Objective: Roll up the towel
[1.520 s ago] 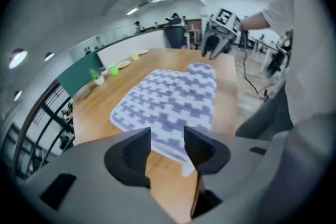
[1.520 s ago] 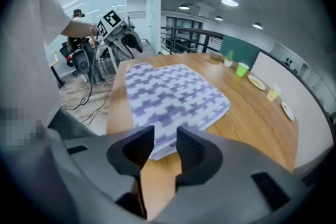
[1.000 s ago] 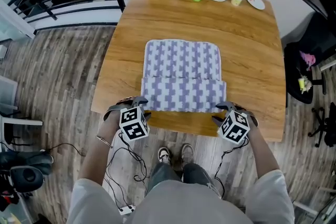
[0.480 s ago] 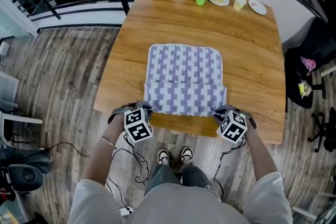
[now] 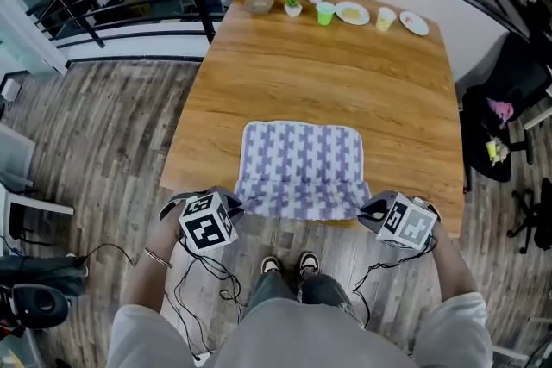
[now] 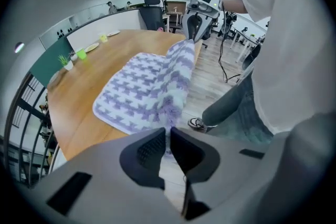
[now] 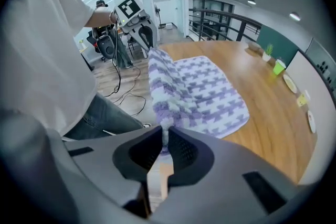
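The purple-and-white patterned towel (image 5: 300,168) lies on the wooden table (image 5: 328,65), its near edge lifted off the table front. My left gripper (image 5: 235,204) is shut on the towel's near left corner, and my right gripper (image 5: 368,211) is shut on the near right corner. In the left gripper view the towel (image 6: 147,86) runs up into the closed jaws of the left gripper (image 6: 168,136), with the right gripper (image 6: 191,29) at the far corner. In the right gripper view the towel (image 7: 194,89) is pinched by the right gripper (image 7: 164,139); the left gripper (image 7: 142,34) holds the other end.
Along the table's far edge stand a bowl (image 5: 259,3), a small plant (image 5: 293,6), a green cup (image 5: 324,12), a plate (image 5: 353,12), a yellow cup (image 5: 385,18) and another plate (image 5: 414,22). A dark chair (image 5: 509,116) is at the right. Cables trail on the floor.
Both grippers closed on the towel's near corners, then rose and drew back toward the person. The folded near edge came up off the table.
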